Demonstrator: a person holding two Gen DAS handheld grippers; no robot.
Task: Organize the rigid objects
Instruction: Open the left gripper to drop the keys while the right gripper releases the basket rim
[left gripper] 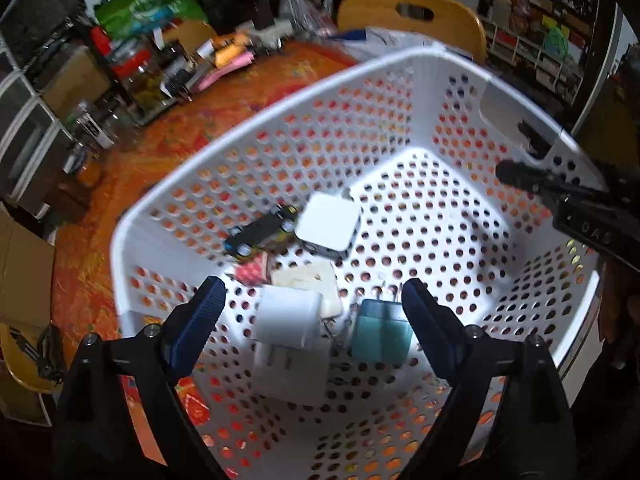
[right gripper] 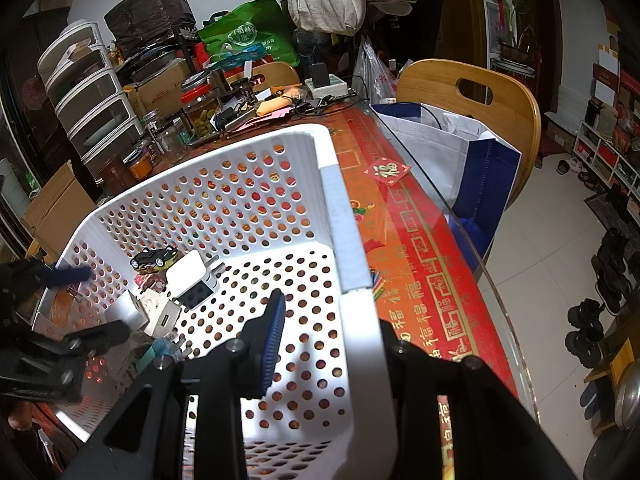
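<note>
White perforated plastic basket (left gripper: 256,148) on the orange patterned table (left gripper: 120,184) already holding the rigid items: white square charger (left gripper: 328,226), black-and-yellow toy car (left gripper: 262,232), pale plug adapter (left gripper: 290,316), teal plug block (left gripper: 382,330), all bunched on basket floor toward its near-left corner. Nothing loose visible on table beside basket; probably near done, though off-frame unknown. Left gripper (left gripper: 314,308) wide open, empty, hanging inside basket directly over adapter and teal block, no contact visible. Right gripper (right gripper: 332,344) narrowly closed, clamping basket's right rim, steadying it.
</note>
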